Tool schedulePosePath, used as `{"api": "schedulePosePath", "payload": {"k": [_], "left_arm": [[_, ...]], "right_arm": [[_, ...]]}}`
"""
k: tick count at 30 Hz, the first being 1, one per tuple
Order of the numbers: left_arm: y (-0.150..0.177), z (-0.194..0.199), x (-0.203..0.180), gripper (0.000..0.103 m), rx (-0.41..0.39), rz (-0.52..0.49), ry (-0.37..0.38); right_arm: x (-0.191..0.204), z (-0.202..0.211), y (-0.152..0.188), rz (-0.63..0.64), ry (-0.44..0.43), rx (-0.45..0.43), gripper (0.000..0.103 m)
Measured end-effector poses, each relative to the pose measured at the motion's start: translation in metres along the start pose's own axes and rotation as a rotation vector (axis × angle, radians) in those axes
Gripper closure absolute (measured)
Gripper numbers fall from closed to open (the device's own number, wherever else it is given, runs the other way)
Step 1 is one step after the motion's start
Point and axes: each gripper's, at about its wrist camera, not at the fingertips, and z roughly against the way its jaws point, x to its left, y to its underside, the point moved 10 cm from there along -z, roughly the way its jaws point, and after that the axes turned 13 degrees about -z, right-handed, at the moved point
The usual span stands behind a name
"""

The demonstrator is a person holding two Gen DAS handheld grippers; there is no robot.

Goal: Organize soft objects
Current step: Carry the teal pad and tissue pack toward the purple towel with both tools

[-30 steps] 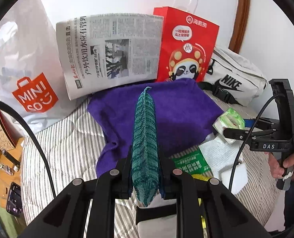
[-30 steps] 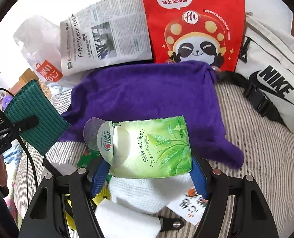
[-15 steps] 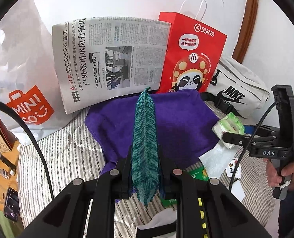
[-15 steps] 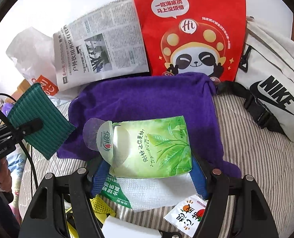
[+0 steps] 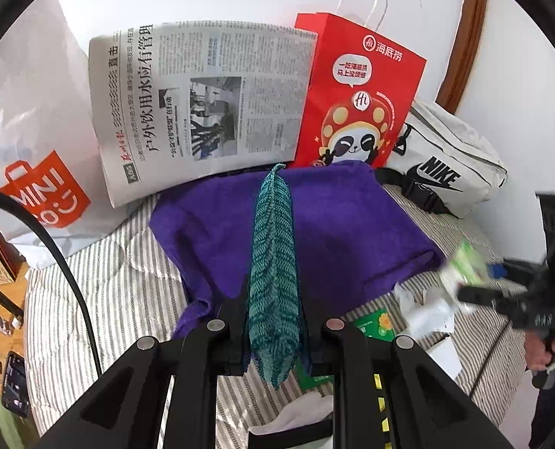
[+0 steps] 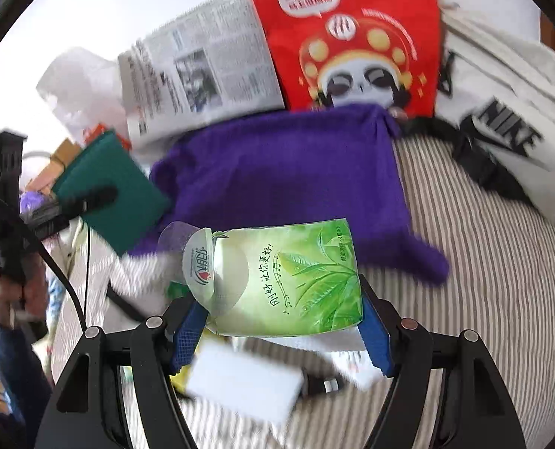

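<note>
Striped bedding (image 5: 120, 280) lies below both downward-tilted grippers: left gripper (image 5: 273, 331) fingers clench a teal knit cloth (image 5: 273, 262); right gripper (image 6: 283, 321) fingers grasp a green tissue pack (image 6: 288, 280).

Right wrist view is motion-blurred – red bag (image 6: 352, 33) print unreadable, top cut by the frame edge. Green tissue pack (image 6: 288, 280) hides whatever lies under it near the bed's front edge; white block (image 6: 243, 381) is a smear. In left view, the right gripper (image 5: 475, 292) & its pack are blurred at the frame's right edge – grip can't be judged there.
</note>
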Motion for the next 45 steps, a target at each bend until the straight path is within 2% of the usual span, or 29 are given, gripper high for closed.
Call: {"api": "schedulePosePath", "payload": {"k": [4, 6, 8, 12, 16, 22, 29, 32, 37, 40, 45], "left_arm": [[0.006, 0.000, -0.010, 0.085, 0.004, -0.005, 0.011], [0.008, -0.001, -0.014, 0.085, 0.010, -0.008, 0.012], [0.009, -0.002, -0.017, 0.085, 0.013, -0.008, 0.016], [0.009, -0.001, -0.024, 0.085, 0.012, -0.018, 0.024], [0.011, -0.003, -0.024, 0.085, 0.019, -0.018, 0.028], [0.011, -0.004, -0.023, 0.085, 0.019, -0.015, 0.032], [0.012, -0.004, -0.021, 0.085, 0.015, -0.005, 0.042], [0.012, -0.003, -0.021, 0.085, 0.008, 0.008, 0.043], [0.014, -0.002, -0.018, 0.085, 0.008, 0.025, 0.044], [0.011, -0.003, -0.011, 0.085, 0.013, 0.051, 0.019], [0.003, -0.012, -0.003, 0.085, 0.025, 0.079, 0.024]], "right_arm": [[-0.034, -0.011, 0.036, 0.002, 0.083, 0.049, 0.031], [-0.045, -0.021, 0.046, -0.026, 0.078, 0.071, 0.031], [-0.049, -0.022, 0.045, -0.059, 0.055, 0.057, 0.030], [-0.051, -0.023, 0.038, -0.048, 0.079, 0.044, 0.027], [-0.057, -0.032, 0.032, 0.003, 0.170, 0.044, 0.027], [-0.062, -0.053, 0.025, 0.022, 0.229, 0.083, 0.028], [-0.059, -0.031, 0.006, -0.071, 0.117, 0.010, 0.030], [-0.064, -0.020, 0.001, -0.098, 0.125, -0.003, 0.030], [-0.050, -0.009, -0.016, -0.099, 0.101, -0.042, 0.030], [-0.038, -0.009, -0.031, -0.080, 0.096, -0.064, 0.030], [-0.023, -0.019, -0.060, -0.029, 0.128, -0.097, 0.030]]}}
